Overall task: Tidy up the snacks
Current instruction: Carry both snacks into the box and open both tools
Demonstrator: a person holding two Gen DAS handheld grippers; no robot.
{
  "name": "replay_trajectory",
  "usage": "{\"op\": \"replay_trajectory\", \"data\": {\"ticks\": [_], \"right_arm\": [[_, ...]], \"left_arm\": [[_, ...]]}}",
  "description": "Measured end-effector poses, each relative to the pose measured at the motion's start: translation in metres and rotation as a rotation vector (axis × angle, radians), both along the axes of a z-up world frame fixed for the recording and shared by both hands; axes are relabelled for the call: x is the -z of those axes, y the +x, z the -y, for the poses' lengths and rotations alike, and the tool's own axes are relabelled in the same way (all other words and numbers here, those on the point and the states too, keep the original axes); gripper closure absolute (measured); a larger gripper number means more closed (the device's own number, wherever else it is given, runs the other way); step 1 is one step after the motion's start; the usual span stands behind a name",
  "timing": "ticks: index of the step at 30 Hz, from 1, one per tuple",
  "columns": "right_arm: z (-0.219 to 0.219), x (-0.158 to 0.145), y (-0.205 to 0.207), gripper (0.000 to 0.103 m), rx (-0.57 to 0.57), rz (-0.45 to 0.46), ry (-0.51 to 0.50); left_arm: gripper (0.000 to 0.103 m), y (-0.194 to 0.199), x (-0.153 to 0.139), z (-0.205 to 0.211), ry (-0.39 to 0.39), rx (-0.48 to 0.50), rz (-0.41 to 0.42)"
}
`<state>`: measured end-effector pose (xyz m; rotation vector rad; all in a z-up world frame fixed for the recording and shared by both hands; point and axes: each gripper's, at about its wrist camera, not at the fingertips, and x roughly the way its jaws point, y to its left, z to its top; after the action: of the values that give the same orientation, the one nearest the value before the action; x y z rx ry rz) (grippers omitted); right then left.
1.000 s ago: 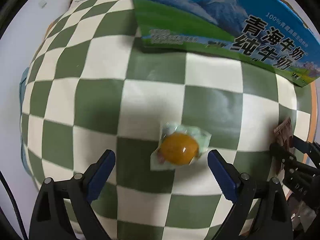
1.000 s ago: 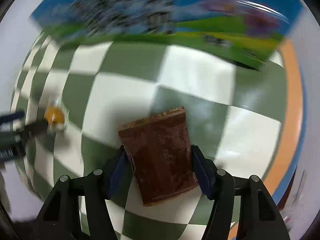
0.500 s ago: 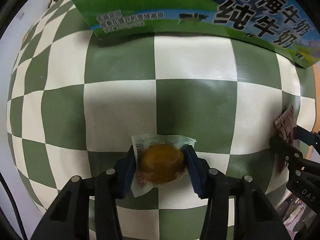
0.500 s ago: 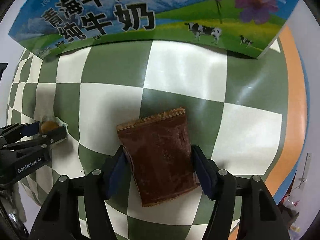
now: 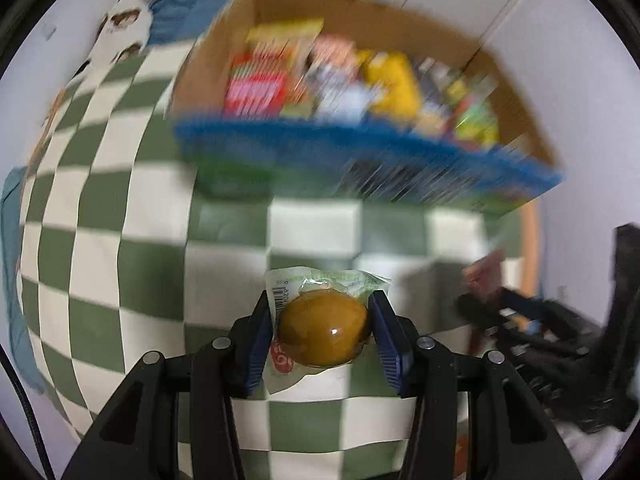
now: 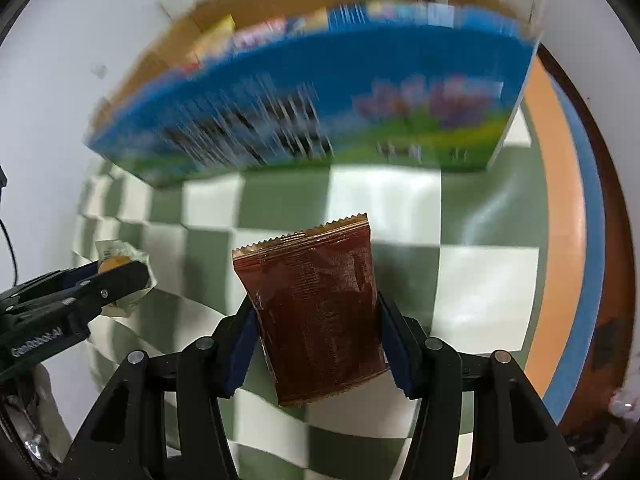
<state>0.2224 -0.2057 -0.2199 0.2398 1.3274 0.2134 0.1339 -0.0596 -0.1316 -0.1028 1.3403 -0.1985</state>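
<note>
The wrapped orange snack point(image 5: 323, 334) sits clamped between the blue pads of the left gripper point(image 5: 323, 332), held above the green-and-white checked cloth point(image 5: 120, 240). The brown snack packet point(image 6: 316, 312) stands upright in the right gripper point(image 6: 316, 344), whose jaws are closing and pinch its sides. Beyond both stands an open cardboard box point(image 5: 360, 152), blurred, with colourful snack packs point(image 5: 360, 76) inside.
</note>
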Motion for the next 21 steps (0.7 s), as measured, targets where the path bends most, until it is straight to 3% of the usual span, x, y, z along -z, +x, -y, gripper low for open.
{"op": "replay_trajectory", "data": {"ticks": [4, 7, 9, 13, 21], "right_arm": [[0.000, -0.053, 0.028, 0.044, 0.026, 0.090, 0.089], [0.001, -0.087, 0.053, 0.044, 0.028, 0.150, 0.131], [-0.005, -0.098, 0.074, 0.044, 0.024, 0.181, 0.103], [-0.009, -0.105, 0.123, 0.044, 0.029, 0.210, 0.052], [-0.017, -0.070, 0.216, 0.044, 0.026, 0.124, -0.014]], "left_arm": [[0.059, 0.027, -0.046, 0.016, -0.064, 0.029, 0.077], [0.059, 0.050, -0.065, 0.020, -0.060, 0.043, 0.122], [0.059, 0.076, -0.071, 0.023, -0.047, 0.042, 0.137], [0.059, 0.129, -0.058, 0.029, 0.016, 0.035, 0.111], [0.059, 0.210, 0.002, 0.036, 0.083, 0.040, -0.060]]}}
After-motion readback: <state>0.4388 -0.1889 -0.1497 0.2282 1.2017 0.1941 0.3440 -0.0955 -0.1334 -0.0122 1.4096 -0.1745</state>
